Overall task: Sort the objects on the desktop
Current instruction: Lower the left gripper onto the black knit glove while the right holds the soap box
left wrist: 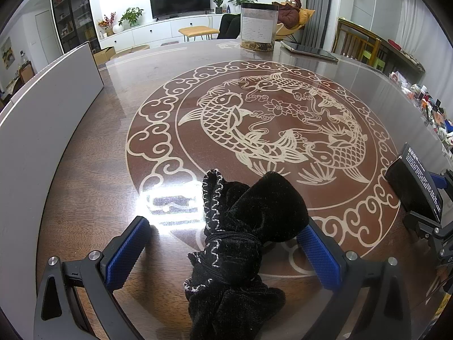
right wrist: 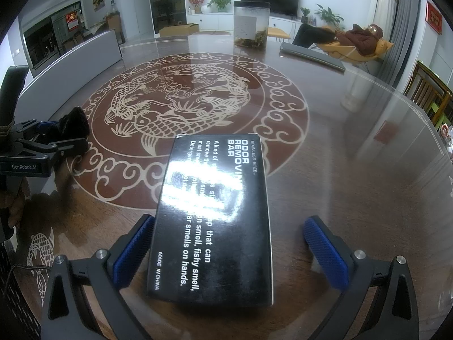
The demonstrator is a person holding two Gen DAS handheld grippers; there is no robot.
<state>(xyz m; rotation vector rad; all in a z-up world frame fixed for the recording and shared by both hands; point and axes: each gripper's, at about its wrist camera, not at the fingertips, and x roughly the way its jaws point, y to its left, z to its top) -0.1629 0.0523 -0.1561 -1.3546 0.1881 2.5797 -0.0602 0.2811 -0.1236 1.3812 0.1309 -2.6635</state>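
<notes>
Lying between the left gripper's (left wrist: 223, 243) open jaws is a black velvet drawstring pouch (left wrist: 240, 226), while a black rectangular cardboard box (right wrist: 215, 215) lies between the right gripper's (right wrist: 229, 252) open jaws on the glass-topped counter (right wrist: 339, 155).

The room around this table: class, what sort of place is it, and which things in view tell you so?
Most likely a home living and dining room: a television on a low white cabinet, potted plants, and a large carp-patterned table.

Your pouch (left wrist: 240, 243) lies on the table (left wrist: 283, 56) between the left gripper's (left wrist: 223, 243) fingers; the box (right wrist: 215, 215) lies to its right, between the right gripper's (right wrist: 229, 252). A jar (left wrist: 258, 25) stands far behind.
</notes>
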